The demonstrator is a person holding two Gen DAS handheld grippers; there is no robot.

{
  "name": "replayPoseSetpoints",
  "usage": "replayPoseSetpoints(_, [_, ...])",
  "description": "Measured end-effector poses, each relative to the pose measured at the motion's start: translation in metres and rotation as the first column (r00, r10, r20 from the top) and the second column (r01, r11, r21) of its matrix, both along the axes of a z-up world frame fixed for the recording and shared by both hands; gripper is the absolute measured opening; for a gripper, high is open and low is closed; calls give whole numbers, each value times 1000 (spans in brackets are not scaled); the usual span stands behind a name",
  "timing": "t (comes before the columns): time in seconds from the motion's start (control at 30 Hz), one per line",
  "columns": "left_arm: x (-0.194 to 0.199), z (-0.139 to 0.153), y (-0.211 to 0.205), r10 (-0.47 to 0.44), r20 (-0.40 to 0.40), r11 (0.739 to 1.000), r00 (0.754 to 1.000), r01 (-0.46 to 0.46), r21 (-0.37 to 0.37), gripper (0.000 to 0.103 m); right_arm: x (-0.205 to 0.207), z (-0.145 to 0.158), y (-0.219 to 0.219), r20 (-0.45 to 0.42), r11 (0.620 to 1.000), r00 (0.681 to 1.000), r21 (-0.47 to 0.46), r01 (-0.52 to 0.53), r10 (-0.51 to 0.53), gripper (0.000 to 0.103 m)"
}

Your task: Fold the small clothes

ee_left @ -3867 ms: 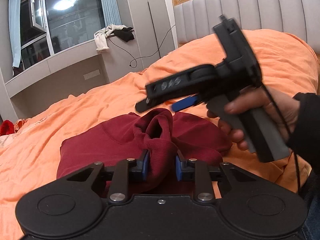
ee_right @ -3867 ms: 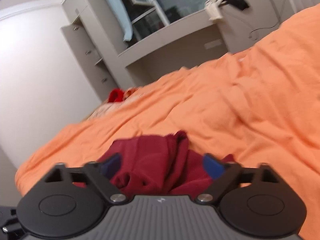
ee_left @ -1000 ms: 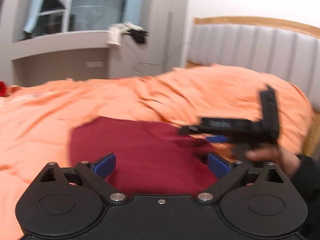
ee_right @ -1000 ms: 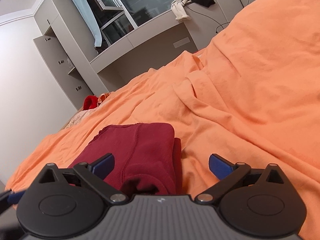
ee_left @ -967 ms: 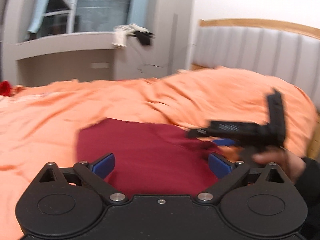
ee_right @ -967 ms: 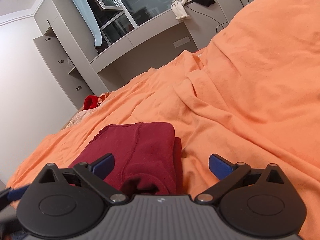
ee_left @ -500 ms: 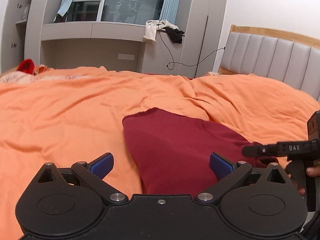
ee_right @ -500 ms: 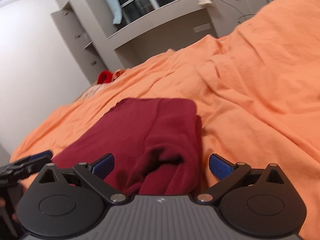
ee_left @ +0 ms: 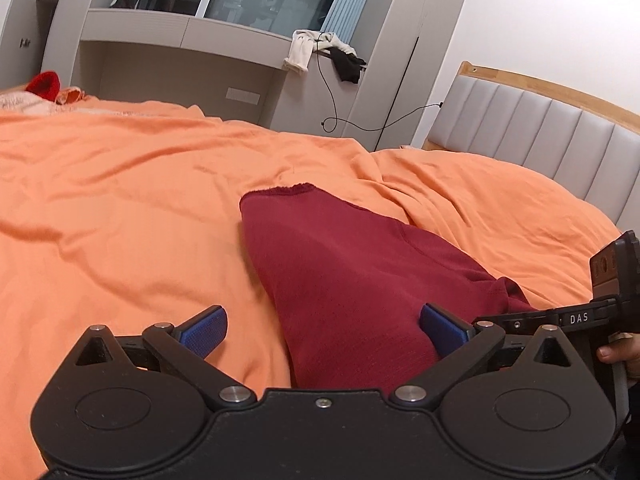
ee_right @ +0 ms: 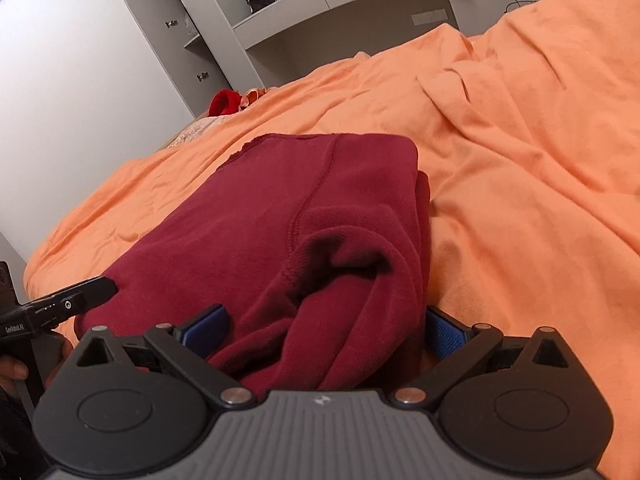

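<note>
While the dark red knitted garment (ee_left: 352, 276) lies folded into a thick flat packet on the orange bed cover (ee_left: 120, 208), neither of my tools has hold of it. In the right wrist view a ribbed cuff (ee_right: 344, 268) curls open on top of the packet at its near end, and a stitched seam runs away from it along the cloth. My right gripper (ee_right: 324, 330) hangs over that cuffed end with its blue-padded jaws spread wide, one on either side of the bunched cloth, clamped on nothing. My left gripper (ee_left: 322, 330) sits at the packet's other near edge, its jaws equally wide apart, one over bare cover and one over the red knit. Each tool shows at the edge of the other's view, held in a hand (ee_left: 618, 354). Beyond the bed stand a grey padded headboard (ee_left: 540, 136) and a grey built-in desk unit (ee_left: 180, 52) under a window.
</note>
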State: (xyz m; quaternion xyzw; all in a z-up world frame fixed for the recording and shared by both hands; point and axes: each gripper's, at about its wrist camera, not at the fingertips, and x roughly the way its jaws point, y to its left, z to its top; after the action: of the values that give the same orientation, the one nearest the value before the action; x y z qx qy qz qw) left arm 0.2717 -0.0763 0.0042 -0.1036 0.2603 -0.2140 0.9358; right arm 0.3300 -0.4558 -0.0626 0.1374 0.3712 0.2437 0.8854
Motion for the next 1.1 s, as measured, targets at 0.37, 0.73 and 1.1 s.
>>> replayPoseSetpoints(0.37, [1, -5, 2, 1, -13, 1000, 1000, -1, -10, 103, 1, -2, 1, 3, 1000, 1000, -2, 4, -4, 103])
replayPoseSetpoints(0.73, [1, -6, 2, 0, -14, 1000, 1000, 0, -12, 103, 2, -3, 0, 3, 1000, 1000, -1, 6, -6, 103])
replayPoseSetpoints(1.1, [1, -7, 2, -2, -17, 1000, 1000, 2, -16, 103, 3, -3, 0, 6, 1000, 1000, -1, -2, 2, 103])
